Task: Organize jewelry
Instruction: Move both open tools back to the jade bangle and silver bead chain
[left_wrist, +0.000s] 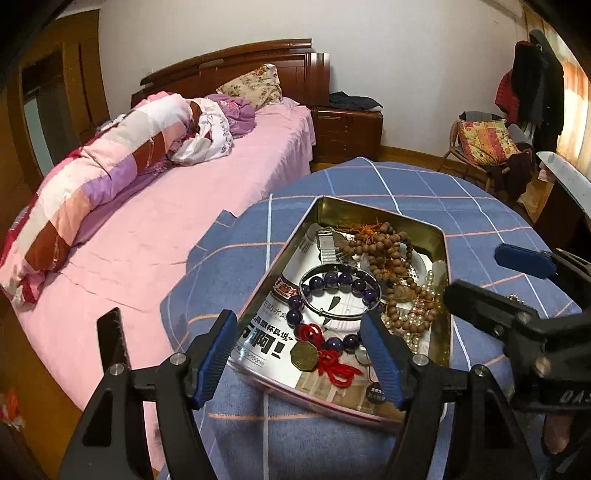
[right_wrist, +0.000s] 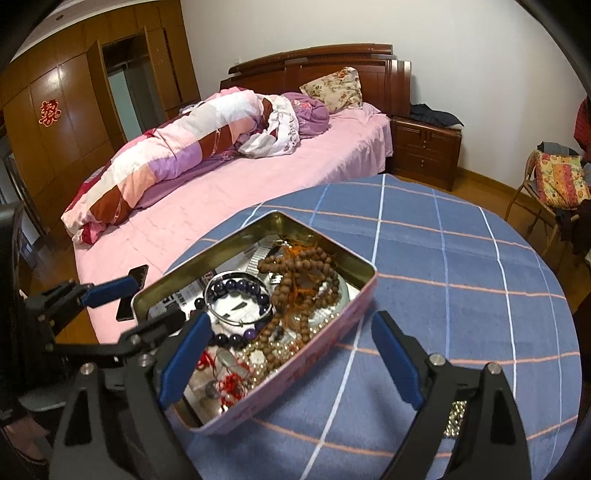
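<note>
Left gripper (left_wrist: 299, 354) is hanging released, blue pads spread wide, nothing pinched; its right pad (left_wrist: 380, 360) is overlapping the near corner of the tin in the picture, whether touching cannot be told. Right gripper (right_wrist: 291, 360) is also gaping wide and holding nothing, left pad (right_wrist: 184, 358) in front of the tin's near end, right pad (right_wrist: 397, 360) over bare cloth. No earlier picture, so only the spread stance is being noted.

Tin (left_wrist: 445, 266) is sitting open on the blue checked tablecloth (right_wrist: 443, 258), pink outer wall, gold inside, printed paper lining the bottom. Inside it: purple bead bracelet (left_wrist: 332, 278) with a silver bangle (left_wrist: 341, 312) lying over it, red tassel (left_wrist: 336, 369) and a brass octagon charm (left_wrist: 303, 355) at the near end, brown bead strand (left_wrist: 384, 251) piled toward the far right, pearl beads (left_wrist: 417, 314) beside that, metal watch band (left_wrist: 327, 243) at the far end.

A sparkly strap (right_wrist: 455, 417) is lying on the cloth outside the tin, just behind the right gripper's right finger.

Black phone (right_wrist: 132, 291) is resting on the pink bed (left_wrist: 147, 240) near the table edge. Rolled quilt (right_wrist: 166, 158) is lying further up the bed.
</note>
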